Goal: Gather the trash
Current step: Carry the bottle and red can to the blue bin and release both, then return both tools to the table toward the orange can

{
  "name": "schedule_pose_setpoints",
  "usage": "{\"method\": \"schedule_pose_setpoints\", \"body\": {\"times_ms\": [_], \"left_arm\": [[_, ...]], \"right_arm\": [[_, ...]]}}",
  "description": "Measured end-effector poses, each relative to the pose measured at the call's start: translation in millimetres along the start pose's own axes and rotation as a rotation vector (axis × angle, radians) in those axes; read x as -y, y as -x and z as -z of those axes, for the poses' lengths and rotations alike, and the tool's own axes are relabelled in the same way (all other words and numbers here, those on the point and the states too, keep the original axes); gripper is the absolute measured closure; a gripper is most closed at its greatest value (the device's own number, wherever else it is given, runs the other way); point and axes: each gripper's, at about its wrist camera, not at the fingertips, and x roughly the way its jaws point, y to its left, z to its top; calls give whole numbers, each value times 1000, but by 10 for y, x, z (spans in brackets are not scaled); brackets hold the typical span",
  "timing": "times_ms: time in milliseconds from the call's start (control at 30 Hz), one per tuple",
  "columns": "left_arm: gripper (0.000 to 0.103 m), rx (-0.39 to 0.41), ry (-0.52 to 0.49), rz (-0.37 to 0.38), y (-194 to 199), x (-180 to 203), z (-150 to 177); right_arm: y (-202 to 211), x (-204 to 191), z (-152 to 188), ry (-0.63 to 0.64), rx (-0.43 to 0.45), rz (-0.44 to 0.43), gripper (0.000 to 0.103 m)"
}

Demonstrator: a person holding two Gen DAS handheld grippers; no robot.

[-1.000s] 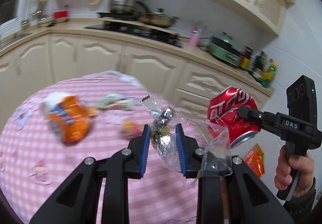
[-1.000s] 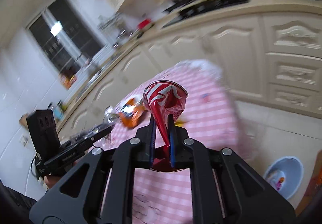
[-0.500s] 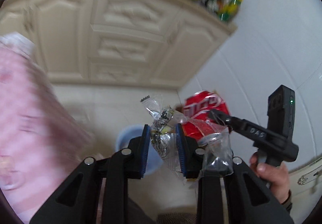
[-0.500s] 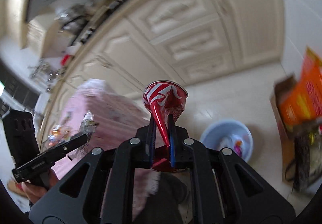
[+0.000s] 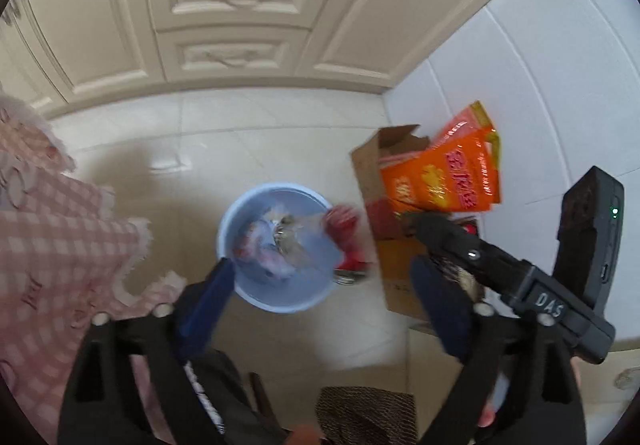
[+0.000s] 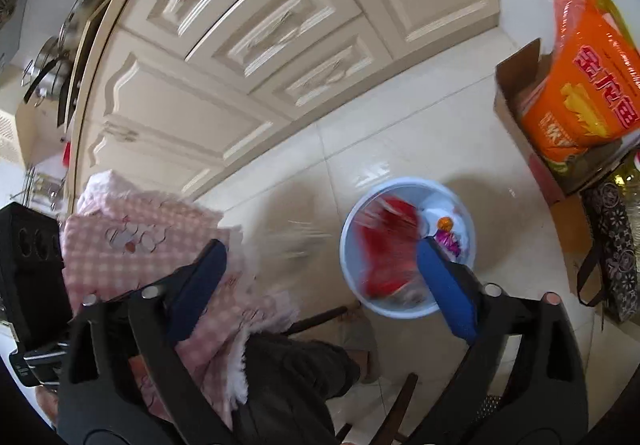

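Left wrist view first: the left gripper [image 5: 320, 293] has its jaws swinging open, wide apart at the bottom of the frame, nothing between them. Dead centre sits the blue bin [image 5: 232, 241] on the pale floor tiles, with a crinkly wrapper [image 5: 286, 233] blurred over its inside, looks like it's dropping in. The red can [image 5: 344, 233] is smeared right at the bin's right rim here, so from this angle I honestly can't tell if it clears the edge. The right gripper [image 5: 416, 241] pokes in from the right. A cardboard box [image 5: 396, 277] with an orange bag [image 5: 444, 181] sits just beside the bin on the right, the pink checked tablecloth [image 5: 48, 245] hangs on the left.

Right wrist view: the right gripper [image 6: 320, 277] is also opening, jaws wide and empty. The can [image 6: 386, 249] is a red blur over the bin [image 6: 352, 273] mouth, centre-right of frame, so this angle looks better.

What could go wrong, I reckon: the can clips the rim and bounces out toward the box, or the light wrapper drifts off onto the tiles. Room-wise, the floor above the bin toward the cabinets [image 6: 248, 57] is open; box on the right and cloth on the left hem things in.
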Motion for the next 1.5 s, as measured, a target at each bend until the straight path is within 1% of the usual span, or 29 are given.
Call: {"method": "schedule_pose_setpoints", "body": {"times_ms": [100, 233, 433, 600, 700, 800, 933, 1000, 1100, 1233, 1333, 1500], "left_arm": [[12, -9, -19, -53, 28, -33, -13], [12, 27, -30, -91, 172, -58, -9], [12, 81, -19, -92, 449, -88, 38], [12, 130, -28, -86, 732, -65, 114], [12, 149, -20, -58, 941, -90, 163], [12, 208, -27, -58, 1217, -124, 238], [12, 308, -19, -69, 1677, -224, 371], [12, 342, -16, -75, 1857, -266, 430], [12, 392, -8, -97, 2138, -378, 543], [12, 470, 14, -142, 2497, -552, 704], [12, 522, 51, -164, 2751, -751, 847], [12, 619, 123, -229, 3127, -1093, 1179]], "right_arm": [[14, 40, -5, -11, 10, 25, 7], [76, 26, -2, -12, 28, 56, 6], [187, -90, 4, 4, 49, 70, 6], [329, -290, 12, 31, 76, 53, 6], [462, -533, 23, 71, 100, 39, 6], [574, -797, 37, 113, 119, 20, 6], [737, -1290, 91, 201, 150, -29, 6], [802, -1536, 134, 243, 161, -55, 6], [875, -1953, 226, 311, 173, -101, 6], [879, -2400, 365, 381, 171, -138, 6], [853, -2747, 504, 437, 160, -173, 6], [783, -3234, 759, 537, 134, -209, 6]]}}
